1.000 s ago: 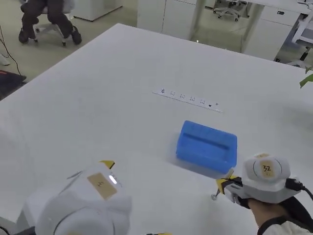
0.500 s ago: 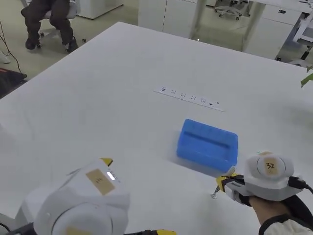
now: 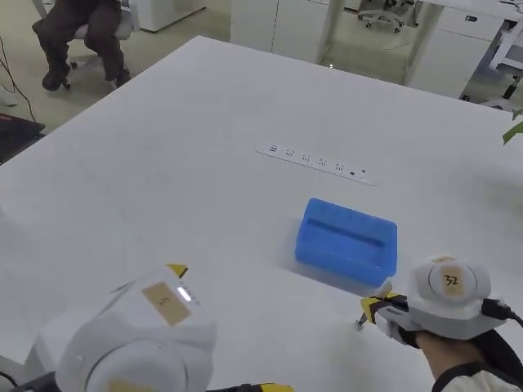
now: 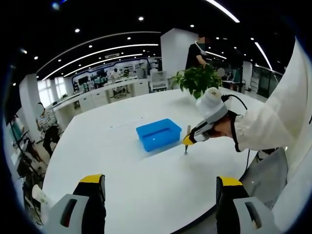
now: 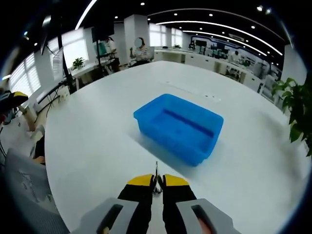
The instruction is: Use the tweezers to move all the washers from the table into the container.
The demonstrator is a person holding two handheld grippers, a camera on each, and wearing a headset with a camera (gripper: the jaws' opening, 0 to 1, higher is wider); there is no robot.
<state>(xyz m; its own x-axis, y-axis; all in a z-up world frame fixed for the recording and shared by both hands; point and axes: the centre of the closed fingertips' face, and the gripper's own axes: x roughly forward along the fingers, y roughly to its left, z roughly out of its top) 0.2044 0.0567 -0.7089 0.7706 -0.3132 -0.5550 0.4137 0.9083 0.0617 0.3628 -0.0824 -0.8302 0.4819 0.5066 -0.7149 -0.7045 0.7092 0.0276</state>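
Observation:
A blue plastic container sits open on the white table. My right gripper is shut on a thin pair of metal tweezers. The tweezers' tips point down at the table just in front of the container. In the head view the right gripper and tweezers are off the container's near right corner. My left gripper is open with nothing between its wide-set jaws. It hovers at the table's near left. No washer is large enough to make out.
A white power strip lies on the table beyond the container. A person sits on a chair past the far left corner. A green plant stands at the right. Another person stands behind the plant.
The right gripper and tweezers stay by the container's near right corner, shifting only slightly. The left gripper holds its place. The seated person moved their legs.

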